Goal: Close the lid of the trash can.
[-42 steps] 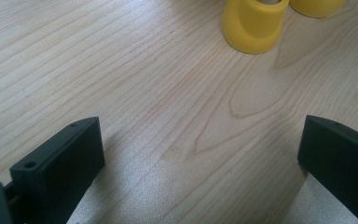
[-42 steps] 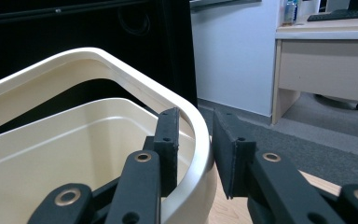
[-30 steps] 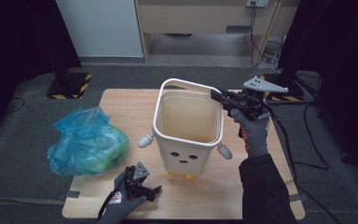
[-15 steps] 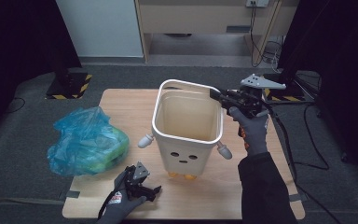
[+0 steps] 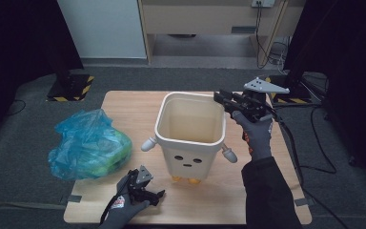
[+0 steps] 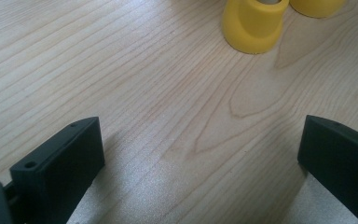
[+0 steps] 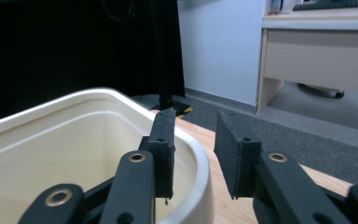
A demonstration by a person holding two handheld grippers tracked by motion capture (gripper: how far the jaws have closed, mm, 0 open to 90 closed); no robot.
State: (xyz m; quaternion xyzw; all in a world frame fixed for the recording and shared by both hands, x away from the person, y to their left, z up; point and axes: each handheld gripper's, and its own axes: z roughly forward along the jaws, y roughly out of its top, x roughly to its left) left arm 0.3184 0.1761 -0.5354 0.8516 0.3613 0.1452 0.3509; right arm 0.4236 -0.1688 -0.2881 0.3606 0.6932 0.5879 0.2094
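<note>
While my right hand-held gripper (image 5: 221, 98) straddles the cream bin's (image 5: 190, 138) back-right rim, jaws just easing apart, not pinching | bin upright mid-desk (image 5: 124, 107) | left hand-held gripper (image 5: 155, 194) spread, idle on desk | blue bag (image 5: 88, 145) untouched; lining seemingly remains.

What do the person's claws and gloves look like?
Both claws are black with two flat, blocky jaws. The right claw has a grey three-cornered plate on top and a black cable trailing away; the left claw has a smaller grey plate. The person wears grey knit gloves, the left one with a red-and-white mark, and a dark sleeve.
</note>
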